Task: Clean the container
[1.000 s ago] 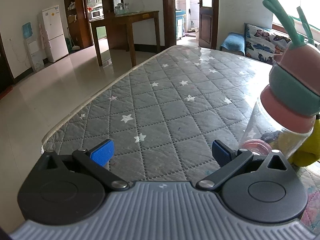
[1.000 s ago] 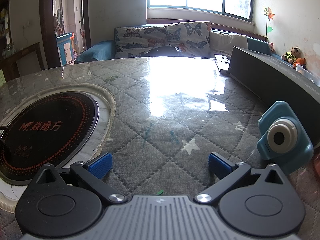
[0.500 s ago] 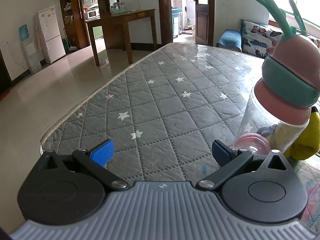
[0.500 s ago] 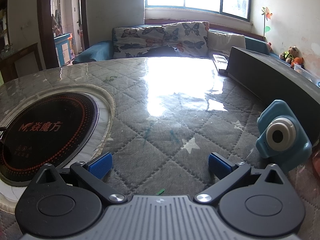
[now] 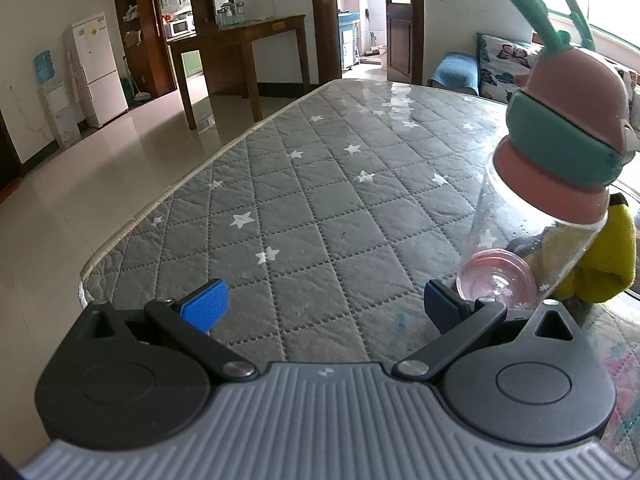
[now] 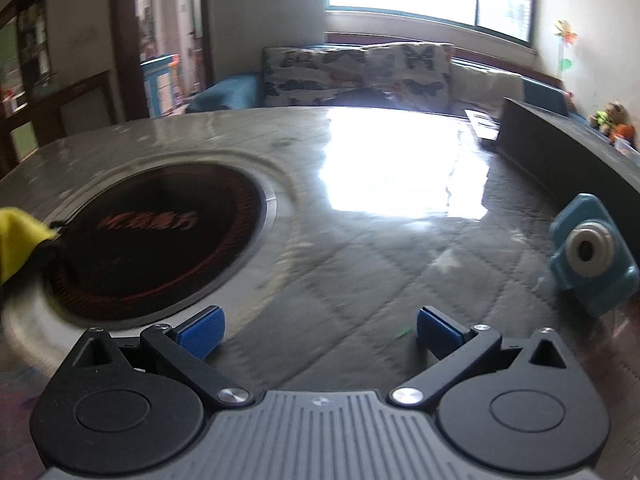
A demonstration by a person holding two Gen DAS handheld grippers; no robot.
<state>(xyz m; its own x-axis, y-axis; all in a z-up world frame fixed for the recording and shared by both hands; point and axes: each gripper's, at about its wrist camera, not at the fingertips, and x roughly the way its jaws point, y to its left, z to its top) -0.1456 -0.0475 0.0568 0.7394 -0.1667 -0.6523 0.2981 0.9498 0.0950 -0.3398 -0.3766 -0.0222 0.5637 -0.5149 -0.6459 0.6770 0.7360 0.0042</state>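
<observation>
**Both tongs spread, bottle off to the left tongs' right**

Quilted grey star-print cover, under a glossy clear sheet, tops the counter (image 5: 320, 184).

Left wrist view: left tongs (image 5: 322, 306) spread wide, nothing between the blue pads, hovering over the cover. Bottle (image 5: 532, 240) sits just beyond the right-hand pad (image 5: 440, 310), tilted in frame: clear body, pink base, pink-and-teal lid with teal antlers. Can't tell if pad and bottle touch. Yellow cloth (image 5: 608, 264) right behind the bottle. Background: tiled floor, wooden table, white fridge.

Right wrist view, motion-blurred: right tongs (image 6: 318, 328) spread, empty, above the cover. Round black hob (image 6: 160, 236) set in the counter at left, red lettering unreadable. Yellow cloth (image 6: 20, 240) at the left edge, on the hob's rim. Blue toy camera (image 6: 592, 268) at right, well apart from the tongs. Sofa with butterfly cushions under a bright window behind.
</observation>
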